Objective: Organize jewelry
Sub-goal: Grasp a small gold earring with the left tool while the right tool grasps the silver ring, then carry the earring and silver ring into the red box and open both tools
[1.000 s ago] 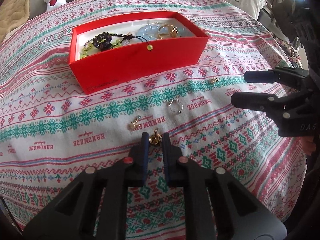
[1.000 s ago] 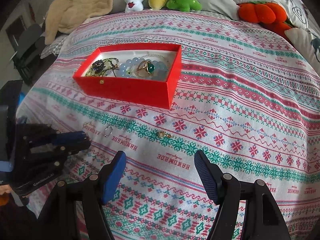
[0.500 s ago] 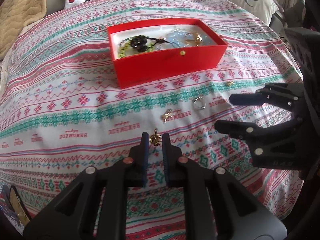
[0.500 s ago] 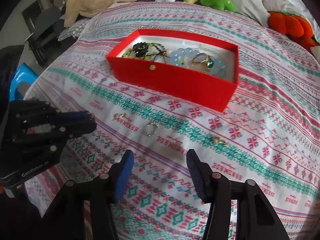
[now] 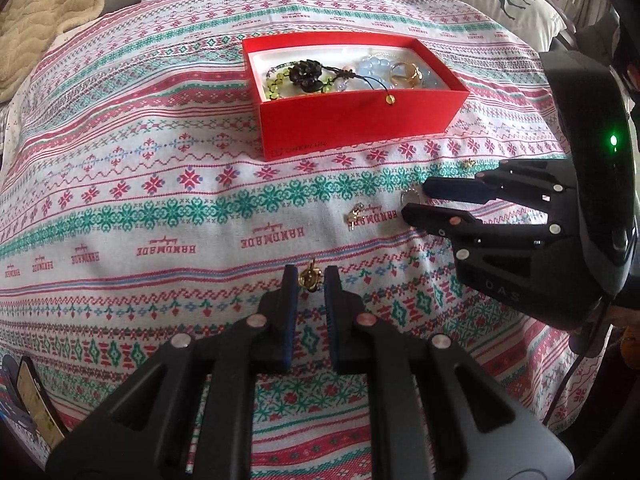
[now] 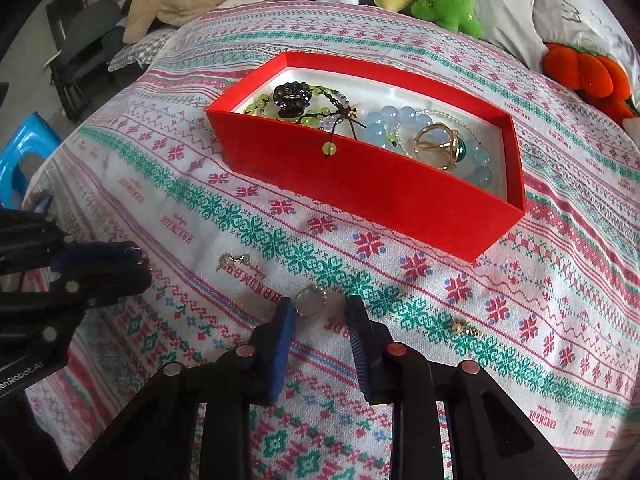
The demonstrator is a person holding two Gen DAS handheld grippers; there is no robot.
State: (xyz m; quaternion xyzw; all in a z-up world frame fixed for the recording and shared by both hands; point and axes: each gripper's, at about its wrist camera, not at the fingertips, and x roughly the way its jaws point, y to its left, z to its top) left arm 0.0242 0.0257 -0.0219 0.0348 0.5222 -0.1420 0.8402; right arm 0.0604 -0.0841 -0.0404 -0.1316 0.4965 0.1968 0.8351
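Observation:
A red box point(image 5: 360, 120) point(image 6: 372, 196) on the patterned cloth holds bead bracelets and a gold ring point(image 6: 436, 146). My left gripper point(image 5: 310, 276) is shut on a small gold earring point(image 5: 310, 278), held above the cloth. My right gripper point(image 6: 320, 312) is open and lowered around a silver ring point(image 6: 310, 300) lying on the cloth; it also shows in the left wrist view point(image 5: 416, 202). A gold and silver earring point(image 5: 355, 214) point(image 6: 232, 260) lies left of the ring. Another small gold earring point(image 6: 464, 327) point(image 5: 468, 163) lies to the right.
Plush toys point(image 6: 444, 0) and an orange cushion point(image 6: 588, 76) line the far edge of the bed. A beige blanket point(image 5: 44, 12) lies at the far left. A blue stool point(image 6: 24, 152) stands beside the bed.
My right gripper has moved forward and down to the silver ring and its jaws have narrowed around it. My left gripper has drawn back from the box with the gold earring.

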